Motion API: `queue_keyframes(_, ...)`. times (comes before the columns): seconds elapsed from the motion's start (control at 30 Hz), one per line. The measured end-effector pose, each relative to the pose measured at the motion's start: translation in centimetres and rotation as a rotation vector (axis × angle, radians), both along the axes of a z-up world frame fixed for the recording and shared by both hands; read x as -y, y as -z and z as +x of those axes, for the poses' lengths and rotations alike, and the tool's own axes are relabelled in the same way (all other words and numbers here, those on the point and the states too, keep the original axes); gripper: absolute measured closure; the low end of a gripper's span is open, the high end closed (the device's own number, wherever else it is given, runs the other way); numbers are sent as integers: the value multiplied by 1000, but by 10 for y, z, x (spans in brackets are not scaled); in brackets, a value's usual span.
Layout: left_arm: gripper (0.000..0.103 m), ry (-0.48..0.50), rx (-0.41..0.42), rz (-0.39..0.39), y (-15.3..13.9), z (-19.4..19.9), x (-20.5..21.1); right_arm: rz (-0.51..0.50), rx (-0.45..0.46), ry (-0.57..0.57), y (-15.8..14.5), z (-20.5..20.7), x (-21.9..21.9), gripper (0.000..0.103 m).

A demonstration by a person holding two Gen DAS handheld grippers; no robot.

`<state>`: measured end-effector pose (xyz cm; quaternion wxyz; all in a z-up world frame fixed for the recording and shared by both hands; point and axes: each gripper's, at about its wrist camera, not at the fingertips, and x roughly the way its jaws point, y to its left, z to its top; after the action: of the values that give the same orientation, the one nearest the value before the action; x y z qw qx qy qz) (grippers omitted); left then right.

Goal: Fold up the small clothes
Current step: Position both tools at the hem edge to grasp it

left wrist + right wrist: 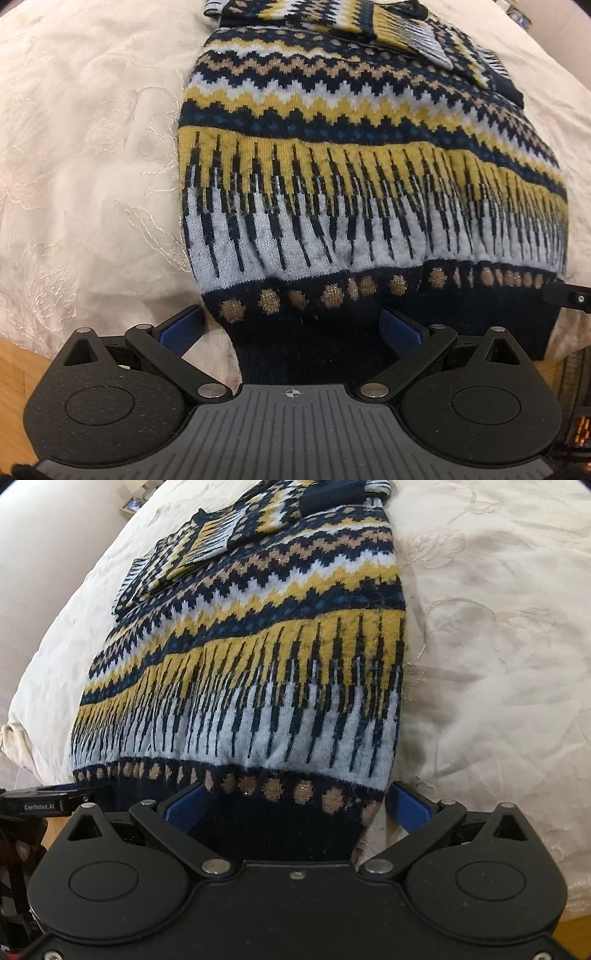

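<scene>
A knitted sweater (351, 177) in navy, yellow, pale blue and tan zigzags lies flat on a cream bedspread (81, 166), sleeves folded across its far end. My left gripper (291, 328) is open, its blue pads (186, 328) straddling the left part of the navy hem (306, 343). In the right wrist view the same sweater (266, 657) fills the middle. My right gripper (297, 805) is open, its blue pads (408, 806) straddling the hem's right corner (295, 823). Each gripper's tip shows at the edge of the other's view.
The embroidered cream bedspread (491, 646) stretches to both sides of the sweater. Wooden floor (14, 384) shows below the bed's near edge. A framed picture (131, 505) stands far off at the back left.
</scene>
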<state>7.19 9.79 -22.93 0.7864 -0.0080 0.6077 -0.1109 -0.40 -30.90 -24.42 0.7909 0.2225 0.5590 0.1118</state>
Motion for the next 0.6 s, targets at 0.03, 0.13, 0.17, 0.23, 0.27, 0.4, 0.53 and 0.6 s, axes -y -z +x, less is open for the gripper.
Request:
queue_keyframes(0.03,1,0,-2,2,0,0,0,-1,-1,-4,0,1,0,0)
queue_keyframes(0.13,0,-3,-6,8,2,1,3,1,-3,-7,2,3,-1,0)
queue_keyframes(0.17,0,-3,-7,10,3,1,3,2,-2,-8,2,3,0,0)
queue_keyframes(0.23,0,-5,-9,14,3,1,4,-1,3,-13,3,3,-1,0)
queue_keyframes(0.27,0,-6,-10,16,4,1,5,-3,6,-16,3,3,-2,0)
queue_keyframes(0.4,0,-9,-11,27,5,1,7,-20,22,-34,3,1,-5,0)
queue_keyframes(0.53,0,-8,-13,39,6,2,8,-38,47,-47,4,-2,-7,0)
queue_keyframes(0.6,0,-8,-15,48,6,3,10,-45,56,-51,4,-3,-8,0)
